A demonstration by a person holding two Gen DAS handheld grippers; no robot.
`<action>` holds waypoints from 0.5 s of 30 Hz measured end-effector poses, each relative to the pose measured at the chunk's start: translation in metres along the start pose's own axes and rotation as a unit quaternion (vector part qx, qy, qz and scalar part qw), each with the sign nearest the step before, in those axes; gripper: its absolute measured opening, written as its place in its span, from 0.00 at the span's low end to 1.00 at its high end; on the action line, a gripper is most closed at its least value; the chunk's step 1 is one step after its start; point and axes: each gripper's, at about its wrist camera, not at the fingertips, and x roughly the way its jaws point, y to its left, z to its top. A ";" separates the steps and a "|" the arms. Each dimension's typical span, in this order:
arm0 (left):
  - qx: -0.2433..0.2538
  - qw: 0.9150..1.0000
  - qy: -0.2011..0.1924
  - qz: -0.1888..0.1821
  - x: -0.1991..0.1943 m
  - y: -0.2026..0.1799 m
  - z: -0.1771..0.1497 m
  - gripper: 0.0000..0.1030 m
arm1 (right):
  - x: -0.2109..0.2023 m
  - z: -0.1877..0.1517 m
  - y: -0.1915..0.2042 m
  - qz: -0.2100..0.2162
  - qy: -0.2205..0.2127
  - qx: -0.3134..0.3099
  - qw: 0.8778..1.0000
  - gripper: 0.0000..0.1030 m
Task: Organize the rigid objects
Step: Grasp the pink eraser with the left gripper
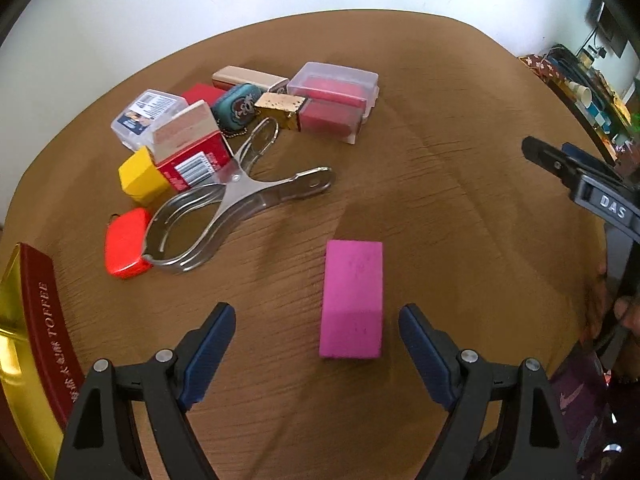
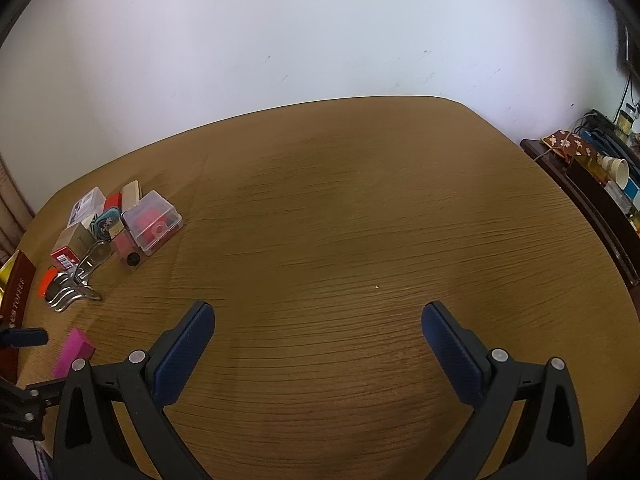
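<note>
The pink block lies alone on the counter, between the spread jaws of the left hand-held gripper, not yet gripped. Well apart sits the cluster: metal clip, orange case, yellow box, clear boxes. The toffee tin at the left edge looks the likely destination. Right hand-held gripper hovers open, empty. Sorting appears barely begun.

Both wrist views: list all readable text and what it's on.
"TOFFEE": side of the dark red tin, followed by characters too blurred to read.
"DAS": right hand-held gripper.
Barcode digits on the red carton: too small.
Label on the clear box: too small.
</note>
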 end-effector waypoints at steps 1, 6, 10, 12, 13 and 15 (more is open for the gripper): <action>0.002 1.000 -0.001 0.002 0.002 0.000 0.000 0.83 | 0.001 0.000 0.000 0.000 0.001 0.000 1.000 1.00; -0.017 1.000 -0.008 -0.014 0.003 0.004 -0.001 0.29 | 0.006 0.000 0.002 0.008 0.010 0.003 1.000 1.00; -0.045 0.998 -0.013 -0.030 -0.004 0.014 -0.011 0.29 | 0.005 0.000 0.003 0.023 0.007 -0.006 1.000 1.00; -0.062 0.997 -0.021 -0.040 -0.015 0.023 -0.023 0.29 | 0.001 -0.003 0.009 0.034 -0.001 -0.021 0.999 1.00; -0.070 0.996 -0.027 -0.047 -0.022 0.027 -0.030 0.29 | -0.003 -0.002 0.015 0.052 -0.008 -0.036 0.998 1.00; -0.089 0.994 -0.040 -0.051 -0.038 0.037 -0.048 0.29 | -0.010 0.004 0.032 0.118 -0.009 -0.073 0.990 1.00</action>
